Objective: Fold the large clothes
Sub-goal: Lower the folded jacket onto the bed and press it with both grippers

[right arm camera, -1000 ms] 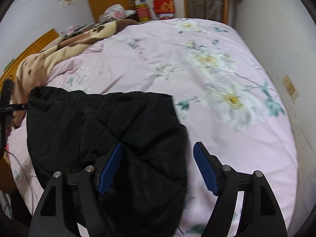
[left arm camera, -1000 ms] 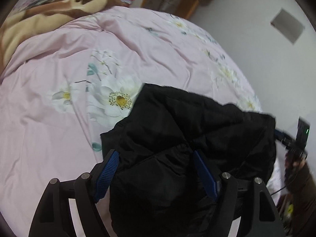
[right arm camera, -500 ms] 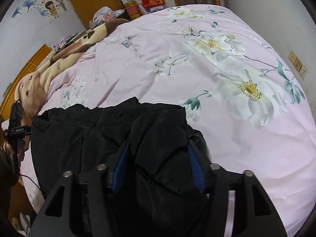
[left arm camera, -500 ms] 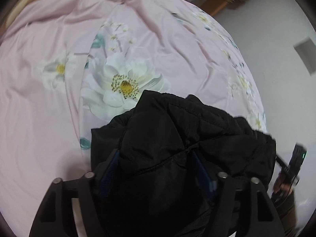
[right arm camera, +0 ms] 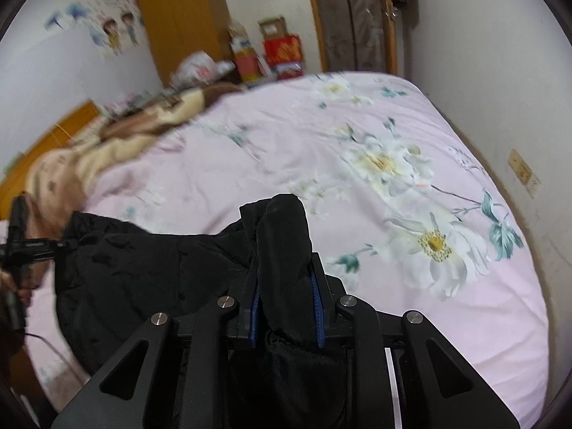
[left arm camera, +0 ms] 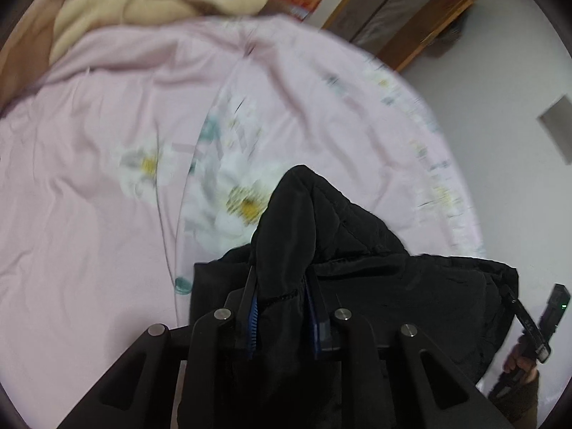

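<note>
Soft, even indoor light fills both views, with no glare and only faint shadows. Motion blur smears the pink bedspread (left arm camera: 107, 214) and the far clutter. Fisheye bending curves the walls, and dark corners ring each frame. The black jacket (right arm camera: 143, 268) shows little detail.

Both wrist views downward; shared bed (left arm camera: 107, 214)

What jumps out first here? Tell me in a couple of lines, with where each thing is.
A bulky black garment lies heaped at the near edge of the bed, a bunched fold of it caught in each closing tool: the left tool and the right tool. Behind it spreads a pink quilt printed with big white flowers, and a tan blanket is crumpled at the far end.
</note>
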`<state>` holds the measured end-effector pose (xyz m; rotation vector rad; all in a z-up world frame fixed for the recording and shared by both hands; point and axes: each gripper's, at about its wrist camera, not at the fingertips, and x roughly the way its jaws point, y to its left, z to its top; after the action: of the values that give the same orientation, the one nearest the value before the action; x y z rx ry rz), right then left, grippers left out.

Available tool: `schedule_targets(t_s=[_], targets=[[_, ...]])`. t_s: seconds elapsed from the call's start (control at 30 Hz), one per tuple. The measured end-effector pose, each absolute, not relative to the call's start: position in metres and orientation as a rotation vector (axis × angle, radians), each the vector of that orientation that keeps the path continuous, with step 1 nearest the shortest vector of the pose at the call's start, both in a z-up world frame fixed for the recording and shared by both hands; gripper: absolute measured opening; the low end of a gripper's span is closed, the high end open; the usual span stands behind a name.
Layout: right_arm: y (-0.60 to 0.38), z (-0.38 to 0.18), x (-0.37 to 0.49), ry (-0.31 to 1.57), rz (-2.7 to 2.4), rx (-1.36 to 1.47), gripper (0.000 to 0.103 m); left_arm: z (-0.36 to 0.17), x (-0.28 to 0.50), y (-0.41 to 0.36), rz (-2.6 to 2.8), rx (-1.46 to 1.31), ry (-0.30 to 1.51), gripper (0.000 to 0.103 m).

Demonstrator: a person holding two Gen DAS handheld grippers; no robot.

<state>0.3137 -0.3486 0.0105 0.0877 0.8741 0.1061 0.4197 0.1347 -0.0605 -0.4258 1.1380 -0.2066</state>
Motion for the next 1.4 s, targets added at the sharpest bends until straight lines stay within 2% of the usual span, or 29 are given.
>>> schedule_targets(t_s=[0.1,0.2,0.3,0.43,0.6,0.77,0.83,0.9,0.97,1.17,1.4], targets=[[-0.346,-0.037,0.34,1.047,0.026,0.052,0.024,-0.092,0.433,0.122,-0.165,-0.399,1.208,0.033],[-0.341,-0.07,0.351,1.152,-0.011,0.003,0.027,-0.098,0.437,0.099,-0.164,-0.204,1.212,0.035],[-0.338,-0.081,0.357,1.192,-0.026,-0.021,0.03,-0.11,0.441,0.106,-0.153,-0.269,1.249,0.036],[-0.332,-0.084,0.363,1.247,-0.038,-0.057,0.033,-0.113,0.439,0.108,-0.12,-0.284,1.244,0.044],[-0.343,-0.038,0.341,1.103,-0.087,0.01,0.041,-0.081,0.428,0.128,-0.111,-0.427,1.2,0.05],[-0.343,0.027,0.293,0.915,-0.092,0.063,0.044,-0.018,0.388,0.139,-0.106,-0.35,1.028,0.051],[-0.338,0.049,0.273,0.835,-0.086,0.059,0.045,0.001,0.372,0.137,-0.096,-0.331,0.969,0.059],[-0.338,0.064,0.265,0.793,-0.13,0.073,0.057,0.014,0.355,0.128,-0.054,-0.308,0.927,0.063],[-0.336,0.074,0.257,0.771,-0.156,0.101,0.06,0.02,0.344,0.108,-0.131,-0.277,0.925,0.063],[-0.275,0.044,0.223,0.84,0.03,-0.012,0.06,0.004,0.317,0.031,-0.243,-0.147,0.945,0.063],[-0.242,-0.02,0.23,0.934,0.048,-0.019,0.06,-0.06,0.328,-0.016,-0.171,-0.019,1.072,0.064]])
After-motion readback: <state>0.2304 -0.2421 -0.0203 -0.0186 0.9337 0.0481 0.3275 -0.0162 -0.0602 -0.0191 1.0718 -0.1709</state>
